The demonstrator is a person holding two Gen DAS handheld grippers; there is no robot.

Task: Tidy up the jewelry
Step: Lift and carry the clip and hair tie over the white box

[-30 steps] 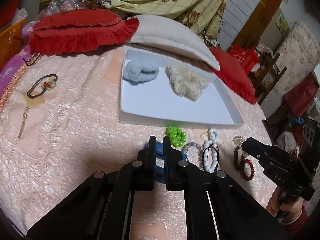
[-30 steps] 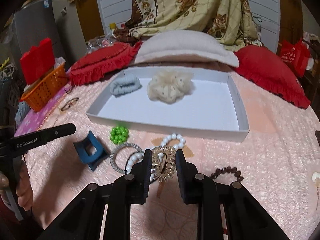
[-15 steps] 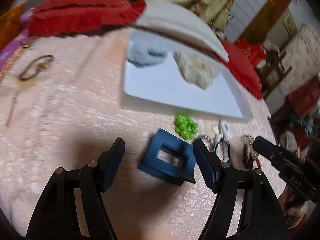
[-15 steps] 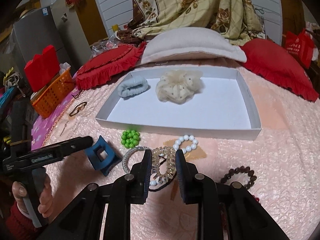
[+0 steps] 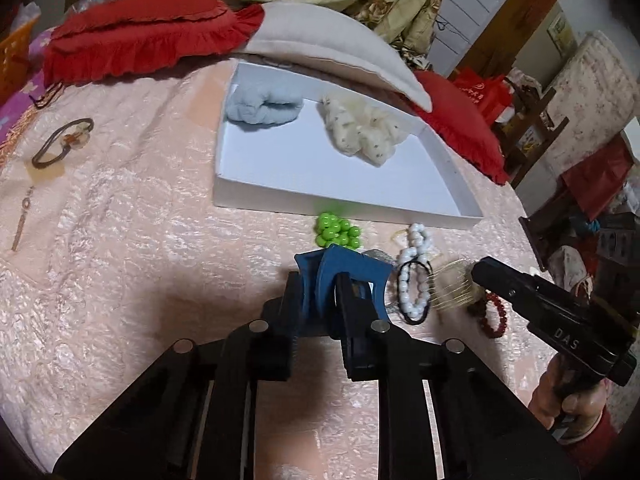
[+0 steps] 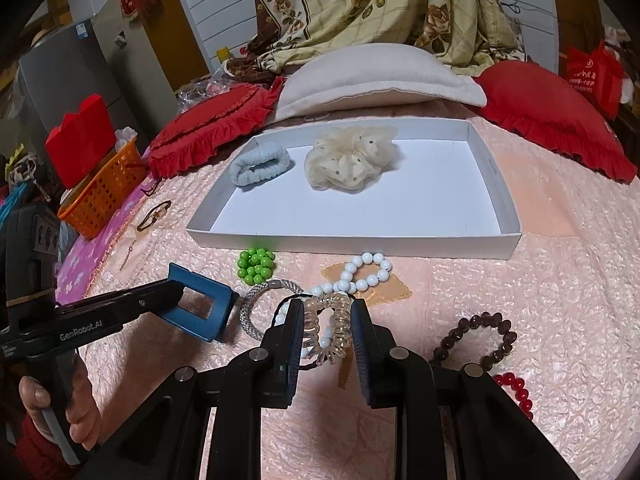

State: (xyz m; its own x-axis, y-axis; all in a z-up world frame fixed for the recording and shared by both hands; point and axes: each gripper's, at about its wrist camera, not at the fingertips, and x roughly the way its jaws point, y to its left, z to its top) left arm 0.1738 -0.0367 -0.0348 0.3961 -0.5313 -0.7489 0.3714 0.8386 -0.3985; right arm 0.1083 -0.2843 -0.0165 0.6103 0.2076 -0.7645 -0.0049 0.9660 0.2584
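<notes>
Blue hair clip [image 5: 344, 276]: rigid, light, slick plastic; your left claw [image 5: 318, 296] is closing on one side bar; right claw [image 6: 326, 320] clamps the springy coil tie [image 6: 334, 322].

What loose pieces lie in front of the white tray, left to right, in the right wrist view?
blue hair claw → green bead cluster → silver mesh bracelet → white bead bracelet → dark brown bead bracelet

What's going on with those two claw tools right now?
Left gripper closing on blue hair claw. Right gripper closing around amber coil tie. White tray ahead, path clear.
</notes>
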